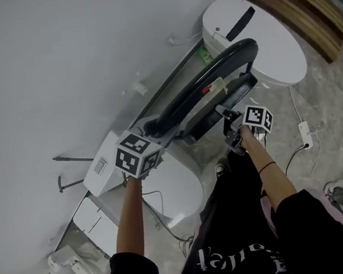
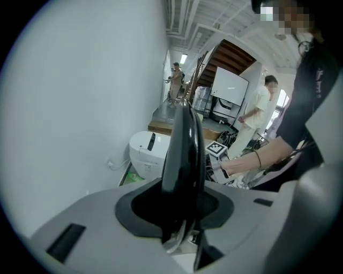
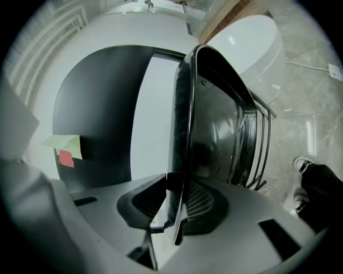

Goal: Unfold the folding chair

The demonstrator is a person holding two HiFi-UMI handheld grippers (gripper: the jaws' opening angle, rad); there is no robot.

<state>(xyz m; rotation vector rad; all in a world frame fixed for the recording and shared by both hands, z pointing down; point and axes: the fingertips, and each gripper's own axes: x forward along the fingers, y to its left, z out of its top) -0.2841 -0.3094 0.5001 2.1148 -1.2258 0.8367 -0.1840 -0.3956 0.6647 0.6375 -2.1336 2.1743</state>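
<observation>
The folded chair is held up off the floor, tilted beside the white wall. Its curved black backrest runs from lower left to upper right, with the black seat folded close beneath it. My left gripper is shut on the backrest's lower end, and in the left gripper view the black backrest rises straight out of the left gripper. My right gripper is shut on the seat's rim. In the right gripper view the thin seat edge stands between the pads of the right gripper.
A white rounded appliance stands behind the chair, and another white unit below it. A power strip with cable lies on the stone floor. Wooden steps are at top right. People stand further down the hall.
</observation>
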